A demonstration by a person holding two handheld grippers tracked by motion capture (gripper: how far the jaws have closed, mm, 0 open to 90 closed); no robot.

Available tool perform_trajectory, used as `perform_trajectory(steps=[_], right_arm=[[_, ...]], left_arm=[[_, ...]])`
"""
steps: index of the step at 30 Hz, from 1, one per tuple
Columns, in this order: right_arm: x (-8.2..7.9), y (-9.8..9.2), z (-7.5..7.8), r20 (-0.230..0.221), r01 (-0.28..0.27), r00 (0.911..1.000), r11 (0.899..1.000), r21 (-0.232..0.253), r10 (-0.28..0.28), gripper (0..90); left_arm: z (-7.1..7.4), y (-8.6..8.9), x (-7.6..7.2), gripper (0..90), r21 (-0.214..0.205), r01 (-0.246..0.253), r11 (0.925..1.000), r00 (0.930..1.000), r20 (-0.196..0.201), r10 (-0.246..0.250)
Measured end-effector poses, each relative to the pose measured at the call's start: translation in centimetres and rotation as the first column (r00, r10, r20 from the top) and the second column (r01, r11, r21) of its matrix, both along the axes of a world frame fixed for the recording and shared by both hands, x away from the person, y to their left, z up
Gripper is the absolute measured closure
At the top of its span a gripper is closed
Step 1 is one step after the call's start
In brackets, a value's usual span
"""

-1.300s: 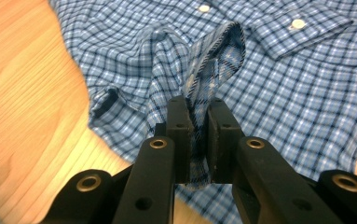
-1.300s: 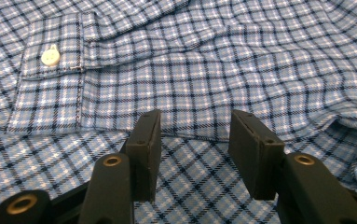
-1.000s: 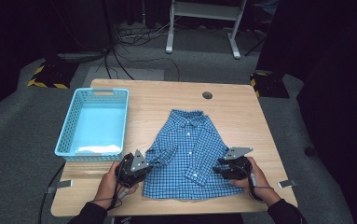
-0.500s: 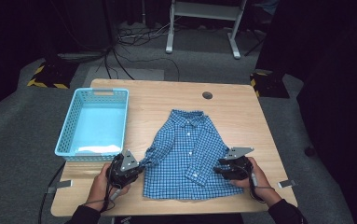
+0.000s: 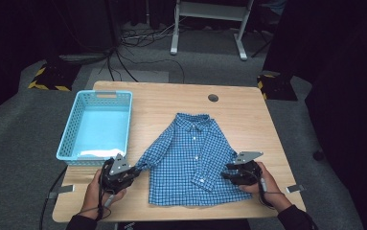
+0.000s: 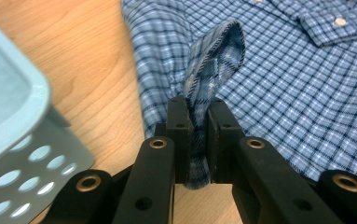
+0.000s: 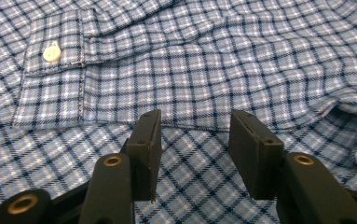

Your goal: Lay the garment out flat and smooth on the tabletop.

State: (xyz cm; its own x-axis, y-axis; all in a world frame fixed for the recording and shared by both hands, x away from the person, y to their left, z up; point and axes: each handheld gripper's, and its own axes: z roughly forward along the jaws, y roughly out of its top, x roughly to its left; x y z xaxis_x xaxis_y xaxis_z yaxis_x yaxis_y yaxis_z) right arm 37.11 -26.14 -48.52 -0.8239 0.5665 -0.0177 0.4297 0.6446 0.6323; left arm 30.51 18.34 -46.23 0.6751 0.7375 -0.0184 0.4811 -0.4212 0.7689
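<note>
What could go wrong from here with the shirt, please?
1. The left tongs pinch only a narrow fold of sleeve; a further pull may slip it free.
2. The right tongs stand open over the shirt, so nothing anchors it and the whole shirt may drag sideways.
3. The basket sits close beside the left hand and could be bumped.

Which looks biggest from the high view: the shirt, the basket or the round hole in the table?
1. Shirt: largest, though the basket comes close.
2. Basket.
3. Round hole: by far the smallest.
</note>
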Motion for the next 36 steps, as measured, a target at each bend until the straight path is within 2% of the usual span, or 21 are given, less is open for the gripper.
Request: perform_trajectory(steps=[10,14,20,28,36], right_arm=[[0.0,-0.2,0.0,-0.003,0.003,1.0000,1.000,-0.003,-0.003,54.5],[0.0,-0.3,0.0,-0.002,0.004,1.0000,1.000,-0.005,-0.004,54.4],[0.0,-0.4,0.0,-0.001,0.005,1.0000,1.000,-0.006,-0.005,54.2],[0.0,-0.4,0.1,-0.001,0.006,1.0000,1.000,-0.006,-0.006,54.2],[0.0,-0.5,0.0,-0.006,0.012,0.9999,1.000,-0.004,-0.012,53.4]], left_arm=[[-0.1,1.1,-0.1,80.9,-0.011,-0.021,0.9997,0.9997,-0.008,0.021],[-0.2,1.7,-0.3,79.8,-0.037,-0.041,0.9985,0.9990,-0.017,0.040],[-0.4,2.5,-0.5,78.5,-0.043,-0.061,0.9972,0.9978,-0.027,0.060],[-0.9,3.8,-0.7,78.7,-0.043,-0.106,0.9934,0.9933,-0.051,0.104],[-1.7,5.1,-0.7,79.9,-0.039,-0.153,0.9875,0.9851,-0.086,0.149]])
